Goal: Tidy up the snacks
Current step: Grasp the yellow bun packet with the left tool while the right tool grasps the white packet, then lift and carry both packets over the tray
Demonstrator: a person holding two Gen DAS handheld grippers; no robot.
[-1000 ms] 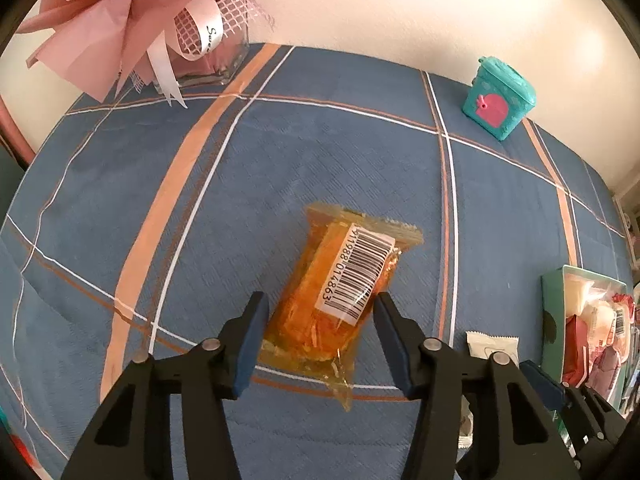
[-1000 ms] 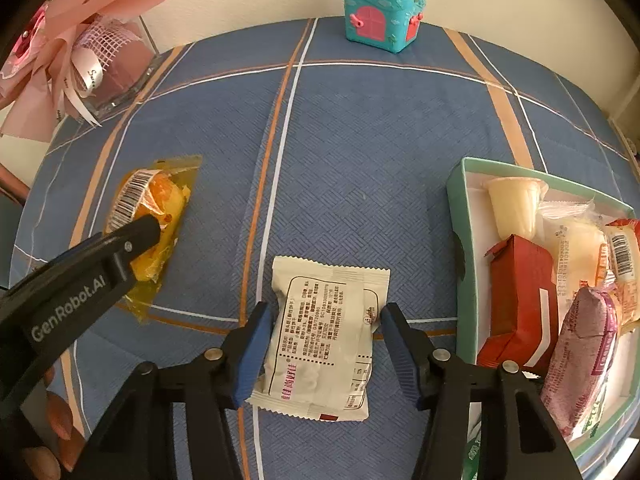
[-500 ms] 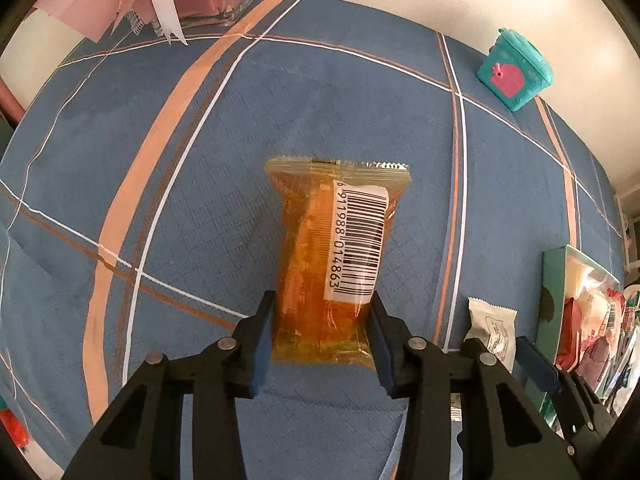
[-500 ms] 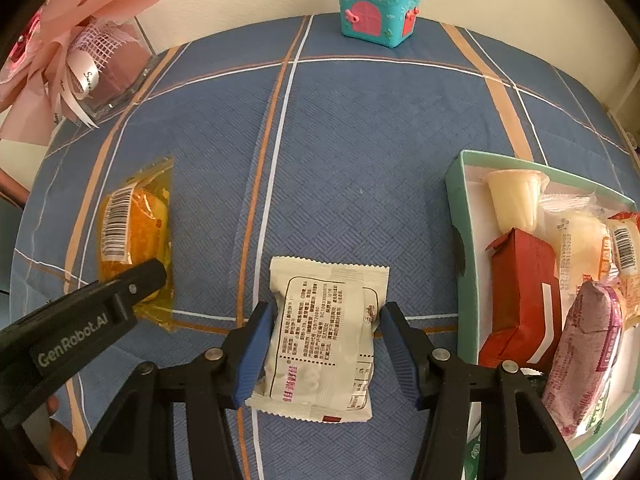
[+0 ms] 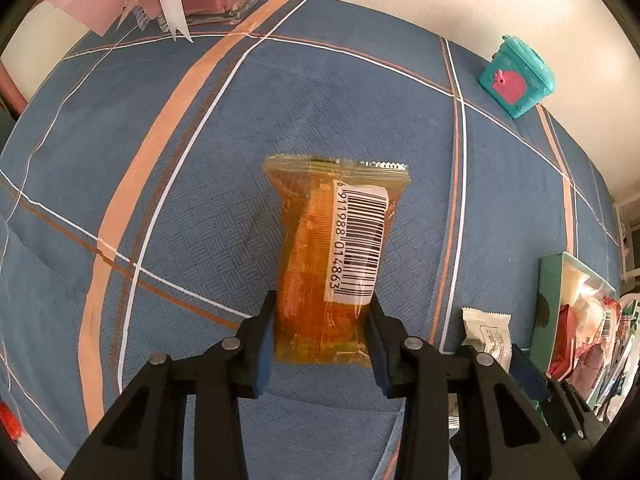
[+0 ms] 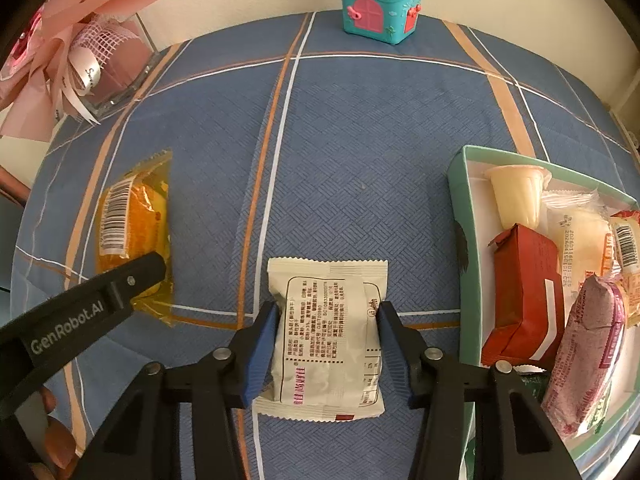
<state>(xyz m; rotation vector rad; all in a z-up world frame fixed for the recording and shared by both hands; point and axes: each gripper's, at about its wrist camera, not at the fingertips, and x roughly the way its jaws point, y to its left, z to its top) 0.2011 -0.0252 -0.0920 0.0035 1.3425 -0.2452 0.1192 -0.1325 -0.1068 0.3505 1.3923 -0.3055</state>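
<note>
Blue quilted tablecloth [image 6: 360, 152] with orange and white crossing stripes covers the whole work surface; pale wall behind the far edge. Far left: pink paper-and-ribbon flower arrangement [image 6: 72, 52] in a clear square vase. Far centre, against the wall: small teal toy house [image 6: 380, 6] with pink doors. Right side: green-rimmed tray [image 6: 456, 216] already loaded with a pale jelly cup [image 6: 516, 196], a red carton [image 6: 528, 296], a purple-pink wrapped snack [image 6: 588, 356] and other packets, some only partly in view. Left gripper [image 5: 322, 336] points steeply down at the cloth; its blue pads are clamped on the near end of the orange snack packet [image 5: 332, 256], one pad pressed to each side, barcode label facing up. That packet lies flat on the left part of the cloth, well apart from the tray. Right gripper [image 6: 326, 344] points straight down; its jaws are closing, with the white snack packet [image 6: 328, 332] between them, the pads at or just beside its two long edges; firm pressure cannot be told. White packet lies flat, printed side up, between the orange packet and the tray, near the tray's left wall but not touching. Fingers [image 6: 52, 400] of a person show at the lower left under the left gripper's body.
</note>
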